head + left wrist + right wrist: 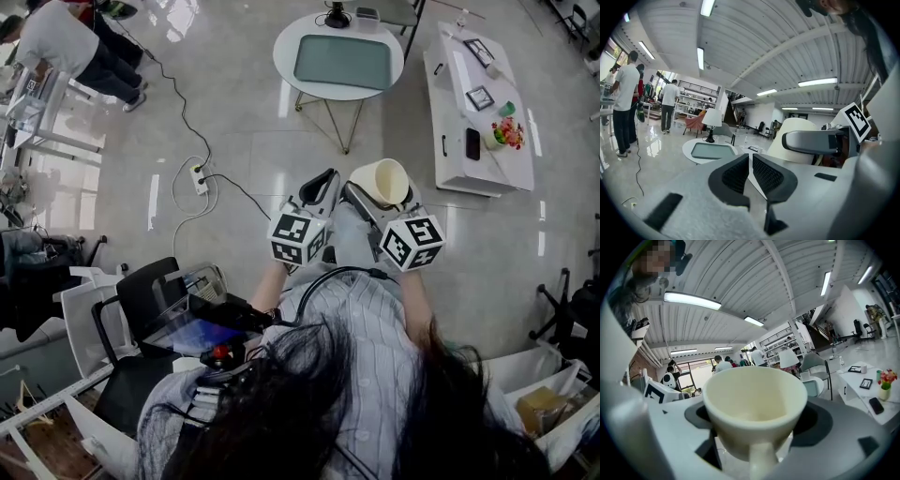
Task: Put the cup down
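Observation:
A cream cup (382, 181) with a handle sits between the jaws of my right gripper (377, 199), which is shut on it and held in the air over the shiny floor. In the right gripper view the cup (754, 404) fills the middle, mouth up and handle toward the camera, with a dark pad (699, 417) pressed on each side. My left gripper (317, 193) hangs just left of it with its jaws together and nothing between them. The left gripper view shows the left gripper (750, 171) and, to its right, the cup (794, 133).
A round white table (375, 82) with a grey-green tray stands ahead. A long white table (469, 164) with a phone, frames and flowers is at the right. A power strip (199, 178) with cables lies on the floor. A black chair (141, 300) and people (75, 47) are at the left.

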